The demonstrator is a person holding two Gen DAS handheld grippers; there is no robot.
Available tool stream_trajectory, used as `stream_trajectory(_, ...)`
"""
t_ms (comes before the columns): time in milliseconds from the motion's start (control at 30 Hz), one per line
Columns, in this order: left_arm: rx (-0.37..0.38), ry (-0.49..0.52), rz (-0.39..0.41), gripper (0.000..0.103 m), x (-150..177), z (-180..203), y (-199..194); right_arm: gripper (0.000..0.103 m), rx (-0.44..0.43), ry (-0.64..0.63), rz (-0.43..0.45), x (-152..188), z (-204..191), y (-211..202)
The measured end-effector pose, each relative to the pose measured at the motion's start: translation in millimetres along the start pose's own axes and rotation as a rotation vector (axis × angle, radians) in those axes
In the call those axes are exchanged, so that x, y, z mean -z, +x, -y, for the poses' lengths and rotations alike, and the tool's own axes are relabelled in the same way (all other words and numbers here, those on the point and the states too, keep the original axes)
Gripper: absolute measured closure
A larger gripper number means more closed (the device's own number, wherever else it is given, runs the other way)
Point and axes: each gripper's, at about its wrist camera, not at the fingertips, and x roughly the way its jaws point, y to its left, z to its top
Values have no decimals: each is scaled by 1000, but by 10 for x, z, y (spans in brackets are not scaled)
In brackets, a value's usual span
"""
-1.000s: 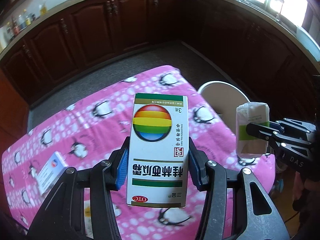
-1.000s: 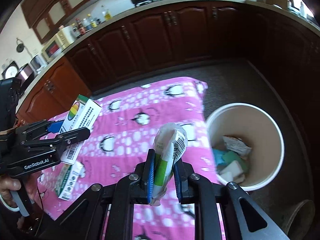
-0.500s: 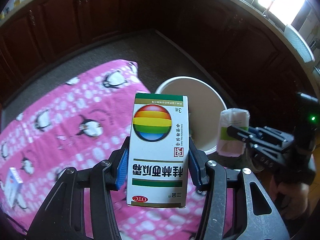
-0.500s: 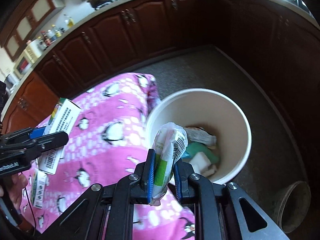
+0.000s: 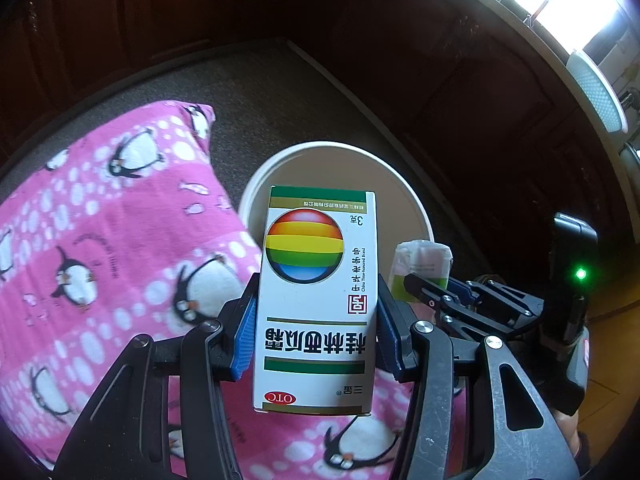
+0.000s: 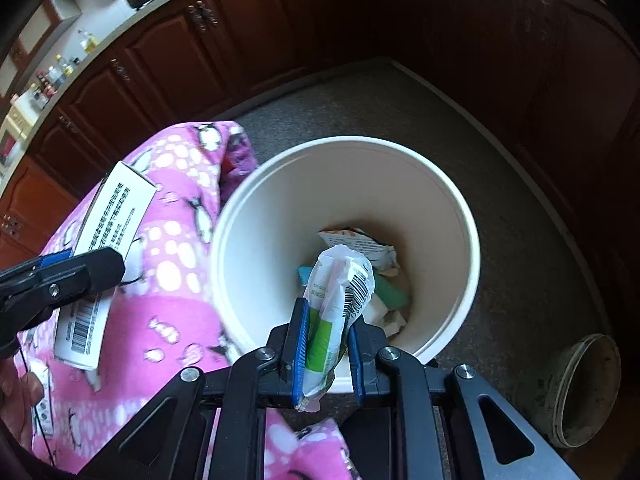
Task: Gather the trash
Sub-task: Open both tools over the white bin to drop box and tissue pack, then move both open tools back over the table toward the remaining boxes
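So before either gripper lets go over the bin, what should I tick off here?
1. Right gripper shut on plastic packet: ok.
2. Packet over white bin opening: ok.
3. Left gripper shut on medicine box: ok.
4. Box over bin opening: not ok; in the right wrist view it hangs over the pink cloth.
5. Room left in bin: ok, trash only at the bottom.
6. Grippers apart: ok.

The white cardboard medicine box with the rainbow ball in my left claw reads upside down: "桂林西瓜霜", "OTC", "3克", "China Time-honored Brand".
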Motion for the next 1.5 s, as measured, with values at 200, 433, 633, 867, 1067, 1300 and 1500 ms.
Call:
stream_trajectory(200,16,6,4,53,-69,55,165,73,7,42,1,18,147,32)
stream_trajectory(433,-1,13,-4,53,-85,17,254,62,-7,86,17,42,234,-53)
stream_trajectory(633,9,4,12,42,-66,0,175,61,-16,84,21,76,190,-113)
stream_trajectory(867,8,1,30,42,-43,-5,24,60,-22,68,30,104,119,-227)
stream_trajectory(1067,-37,14,62,42,54,-36,-166,59,-31,53,43,117,-10,-297)
stream_trajectory(1300,-96,7,112,41,178,-201,-472,56,-56,22,69,143,-253,-431)
stream_trajectory(1500,-150,6,146,41,256,-361,-671,56,-68,-22,87,153,-538,-545)
